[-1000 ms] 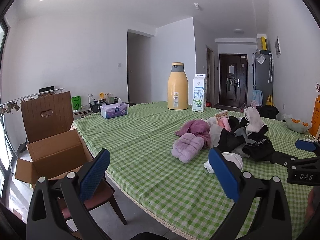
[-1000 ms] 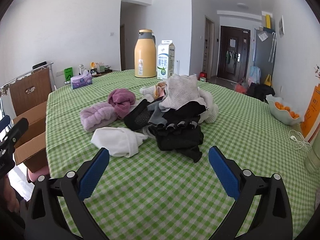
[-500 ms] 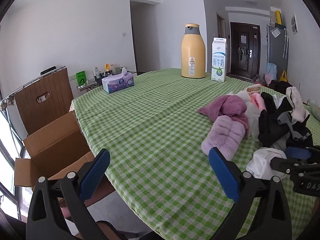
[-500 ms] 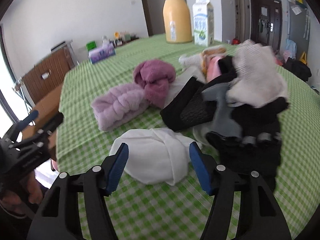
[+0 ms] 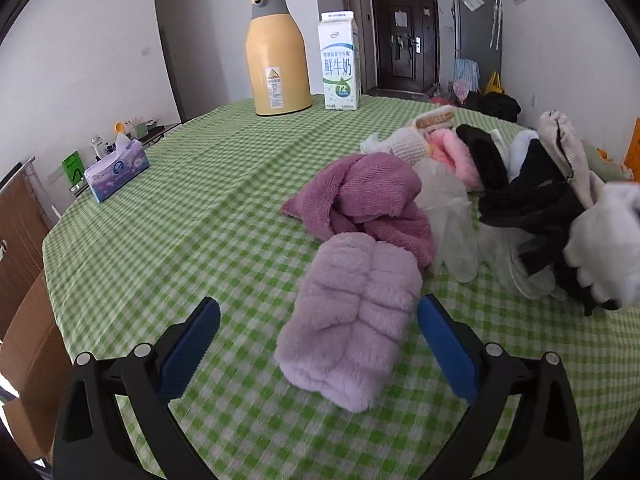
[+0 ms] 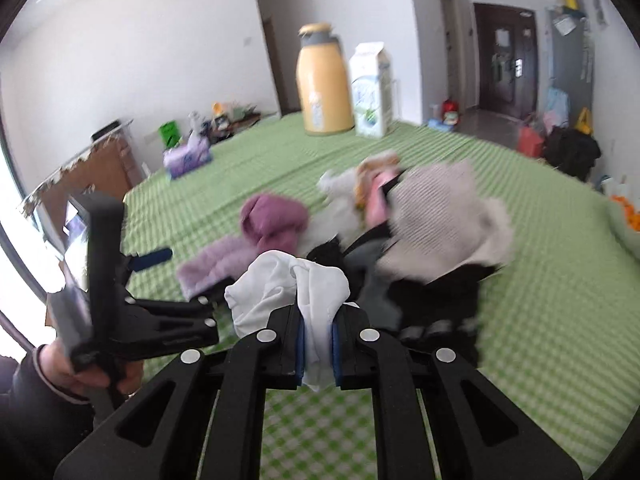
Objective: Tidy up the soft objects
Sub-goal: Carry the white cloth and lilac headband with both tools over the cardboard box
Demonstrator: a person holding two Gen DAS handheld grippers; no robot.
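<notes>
A pile of soft things lies on the green checked tablecloth. A fluffy lilac piece lies nearest, straddled by my open left gripper, whose blue pads are on either side of it without touching. Behind it sits a plum towel, then clear gloves, pink, black and beige items. My right gripper is shut on a white cloth, lifted in front of the pile. In the right wrist view a person's hand holds the left gripper beside the lilac piece.
A yellow thermos and a milk carton stand at the table's far side. A tissue box is at the left edge. A cardboard box stands off the table's left edge.
My right gripper closed on the white cloth and lifted it. My left gripper moved forward until its pads flank the fluffy lilac piece.
</notes>
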